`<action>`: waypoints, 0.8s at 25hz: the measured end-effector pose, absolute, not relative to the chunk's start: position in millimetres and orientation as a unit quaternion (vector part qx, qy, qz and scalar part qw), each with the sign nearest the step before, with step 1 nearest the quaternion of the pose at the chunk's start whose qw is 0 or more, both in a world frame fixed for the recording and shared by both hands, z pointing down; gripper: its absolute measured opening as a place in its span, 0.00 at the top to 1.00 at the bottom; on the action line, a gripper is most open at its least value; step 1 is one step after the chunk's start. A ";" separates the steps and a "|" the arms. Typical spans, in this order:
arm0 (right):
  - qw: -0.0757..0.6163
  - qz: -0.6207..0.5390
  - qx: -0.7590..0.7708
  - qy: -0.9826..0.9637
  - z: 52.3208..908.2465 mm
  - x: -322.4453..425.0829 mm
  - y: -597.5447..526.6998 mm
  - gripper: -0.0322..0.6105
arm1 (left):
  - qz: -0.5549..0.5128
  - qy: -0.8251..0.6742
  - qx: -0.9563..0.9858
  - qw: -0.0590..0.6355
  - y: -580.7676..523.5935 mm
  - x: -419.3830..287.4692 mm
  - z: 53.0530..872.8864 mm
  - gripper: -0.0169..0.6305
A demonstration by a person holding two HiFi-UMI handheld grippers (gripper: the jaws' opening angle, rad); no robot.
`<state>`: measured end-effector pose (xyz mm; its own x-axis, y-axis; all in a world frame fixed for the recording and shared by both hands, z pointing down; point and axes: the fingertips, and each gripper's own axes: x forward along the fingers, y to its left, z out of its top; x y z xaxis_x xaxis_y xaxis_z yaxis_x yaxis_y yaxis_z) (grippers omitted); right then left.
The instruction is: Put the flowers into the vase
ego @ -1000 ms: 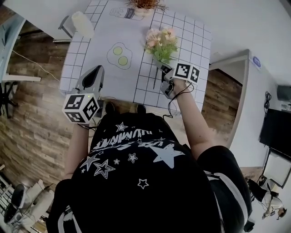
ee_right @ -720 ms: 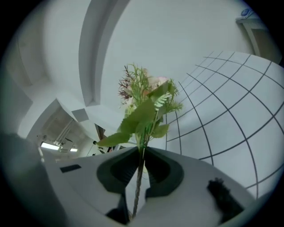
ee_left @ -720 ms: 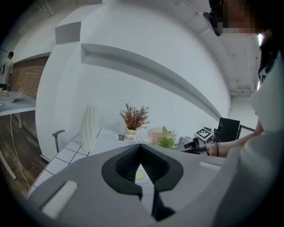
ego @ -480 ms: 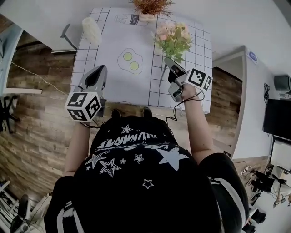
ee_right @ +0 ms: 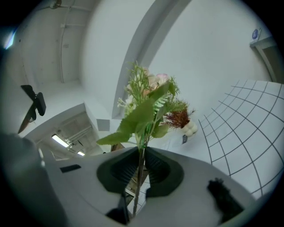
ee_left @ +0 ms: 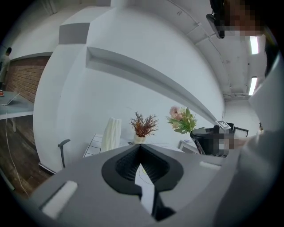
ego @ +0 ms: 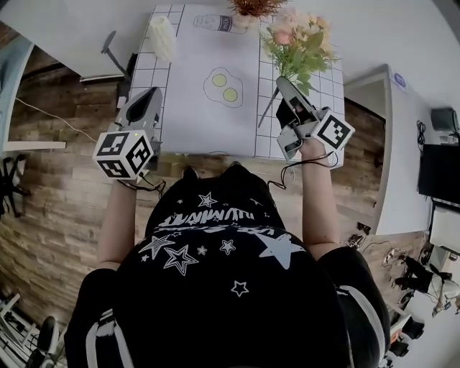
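Pink-and-cream artificial flowers with green leaves on thin green stems (ee_right: 148, 102) are pinched in the right gripper (ee_right: 141, 155). Its jaws are narrowed onto the bundled stems, with the blooms above the pads and the stem ends hanging free below. Head view puts the bunch over the table's right edge, toward the far right corner, apparently clear of the white grid-pattern tablecloth (ego: 146, 66). Left gripper (ee_left: 140, 150) is fully closed with nothing between the jaws, hovering at the near left edge. Tall white ribbed vase (ego: 162, 37) stands at the far left corner, well apart from the flowers. Between them lie a plain white mat printed with two fried eggs (ego: 208, 115) and, at the far edge, a small white pot of rust-red dried sprigs (ego: 251, 8). Step in hand, as I judge it: carry the bunch across to the vase. Notes for doing it well: hold the pinch firm, since thin stems could slip or twist in the pads. Bring the stems near vertical before arriving, as their free ends now trail toward the near edge. Pass on the near side of the dried sprigs so the leaves do not snag. Centre the stem ends above the vase mouth, then lower straight. The vase looks tall, narrow and probably light, so a sideways nudge could topple it; the empty left gripper is on that side of the table and could steady its wall. Let go only once the stems sit well inside.
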<state>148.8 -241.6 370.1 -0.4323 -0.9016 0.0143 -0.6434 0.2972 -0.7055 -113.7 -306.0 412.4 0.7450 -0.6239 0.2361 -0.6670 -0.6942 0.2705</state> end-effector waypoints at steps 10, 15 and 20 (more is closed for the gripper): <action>0.160 -0.299 -0.435 0.834 358.6 140.4 -244.0 0.87 | 0.058 -0.393 0.900 0.179 -304.4 -108.3 406.2 0.96; 0.181 -0.318 -0.376 0.852 366.6 127.6 -265.1 0.87 | 0.078 -0.440 0.877 0.177 -302.3 -120.5 402.6 0.96; 0.163 -0.325 -0.338 0.868 372.1 106.1 -283.6 0.87 | 0.073 -0.464 0.866 0.172 -308.5 -128.1 398.6 0.96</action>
